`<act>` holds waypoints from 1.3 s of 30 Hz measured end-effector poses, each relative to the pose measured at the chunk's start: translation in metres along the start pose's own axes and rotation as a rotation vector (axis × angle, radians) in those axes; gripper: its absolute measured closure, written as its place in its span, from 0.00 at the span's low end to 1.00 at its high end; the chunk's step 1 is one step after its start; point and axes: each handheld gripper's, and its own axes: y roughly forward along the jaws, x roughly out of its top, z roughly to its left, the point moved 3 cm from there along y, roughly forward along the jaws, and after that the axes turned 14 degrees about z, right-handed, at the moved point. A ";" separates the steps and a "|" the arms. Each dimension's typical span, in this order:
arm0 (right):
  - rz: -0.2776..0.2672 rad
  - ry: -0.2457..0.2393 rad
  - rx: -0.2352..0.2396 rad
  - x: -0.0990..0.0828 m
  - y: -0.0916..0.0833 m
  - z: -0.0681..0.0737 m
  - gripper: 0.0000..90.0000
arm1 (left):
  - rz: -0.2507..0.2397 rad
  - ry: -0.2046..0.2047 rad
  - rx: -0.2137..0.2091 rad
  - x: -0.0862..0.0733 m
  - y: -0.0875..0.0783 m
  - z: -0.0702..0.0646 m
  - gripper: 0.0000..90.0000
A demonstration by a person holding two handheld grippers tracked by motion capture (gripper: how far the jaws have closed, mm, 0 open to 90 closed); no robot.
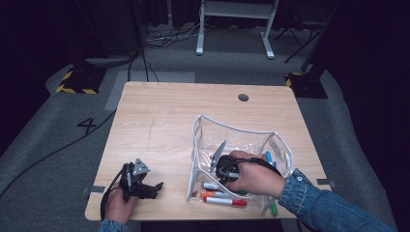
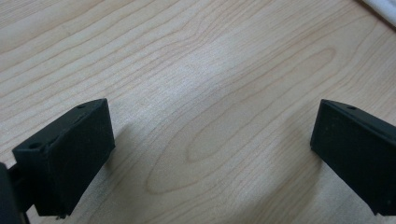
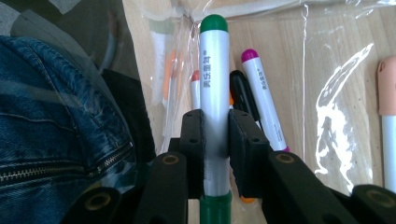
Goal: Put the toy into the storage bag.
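Green-capped marker [image 3: 215, 93]: upright between the jaws of the right gripper [image 3: 215, 154], pads pressed on its white barrel, inside the clear plastic pouch [image 1: 232, 135] at the table's [image 1: 159, 121] near right. Right hand [image 1: 254, 176] reaches into the pouch, denim sleeve [image 1: 314, 203] trailing. Beyond: purple-capped marker [image 3: 261, 93], black marker [image 3: 243, 93]. Left gripper [image 2: 212, 154]: jaws wide apart over bare wood, near left.
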 end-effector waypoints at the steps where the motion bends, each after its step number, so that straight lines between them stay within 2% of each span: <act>1: -0.007 -0.004 -0.006 0.000 -0.001 -0.001 0.79 | -0.001 -0.001 0.000 0.000 0.000 0.000 0.00; 5: -0.043 0.034 -0.026 -0.002 -0.005 -0.003 0.65 | 0.000 0.000 0.000 0.000 0.000 0.000 0.00; 8: -0.118 0.070 -0.044 -0.003 -0.015 -0.005 0.58 | 0.000 0.000 0.000 0.000 0.000 0.000 0.00; 11: -0.181 0.083 -0.094 -0.006 -0.027 -0.006 0.54 | 0.000 0.000 0.000 0.000 0.000 0.000 0.00; 19: -0.351 0.152 -0.165 -0.024 -0.071 -0.010 0.51 | -0.001 0.000 0.000 0.000 0.000 0.000 0.00; 22: -0.399 0.184 -0.192 -0.038 -0.088 -0.012 0.51 | -0.001 0.000 0.001 0.000 0.000 0.000 0.00; 26: -0.454 0.256 -0.219 -0.064 -0.107 -0.017 0.51 | -0.001 0.000 0.001 0.000 0.000 0.000 0.00; 32: -0.511 0.358 -0.246 -0.105 -0.122 -0.026 0.52 | -0.001 0.000 0.000 0.000 0.000 0.000 0.00; 39: -0.586 0.470 -0.267 -0.155 -0.128 -0.032 0.52 | -0.001 -0.001 0.000 0.000 0.000 0.000 0.00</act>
